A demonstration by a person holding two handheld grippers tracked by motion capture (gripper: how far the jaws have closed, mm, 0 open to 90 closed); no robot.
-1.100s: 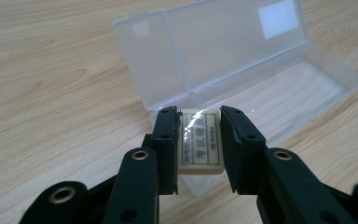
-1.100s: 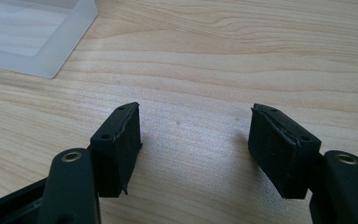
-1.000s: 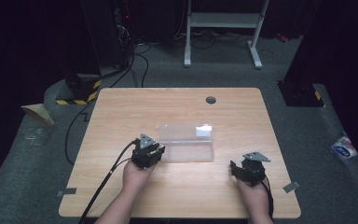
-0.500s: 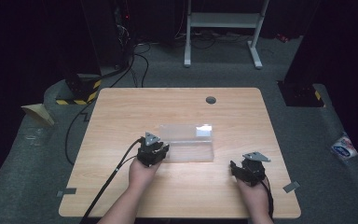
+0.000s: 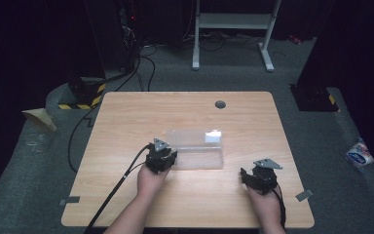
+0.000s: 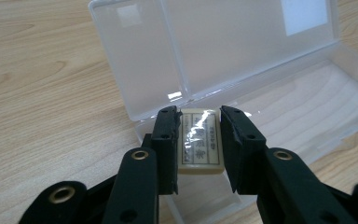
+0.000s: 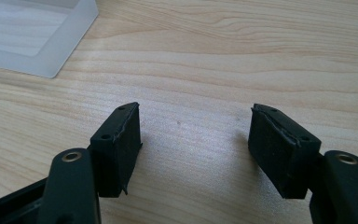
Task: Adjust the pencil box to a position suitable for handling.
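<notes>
A clear plastic box (image 5: 195, 148) lies open in the middle of the wooden table (image 5: 126, 117), its lid (image 6: 214, 46) standing up at the far side. My left gripper (image 6: 199, 126) is shut on a cream eraser with a printed label (image 6: 199, 144) and holds it over the box's near left end (image 6: 186, 205). In the high view the left gripper (image 5: 161, 157) sits at the box's left end. My right gripper (image 7: 196, 140) is open above bare wood, nothing between its fingers; the high view puts the right gripper (image 5: 260, 176) to the right of the box.
A round cable hole (image 5: 220, 104) is near the table's far edge. A black cable (image 5: 112, 195) trails from the left gripper off the front left. A corner of the box (image 7: 51, 37) lies at the upper left of the right gripper view. A white frame (image 5: 233, 29) stands beyond the table.
The left hand has shifted slightly right, closer to the box's left end. The right hand has stayed where it was.
</notes>
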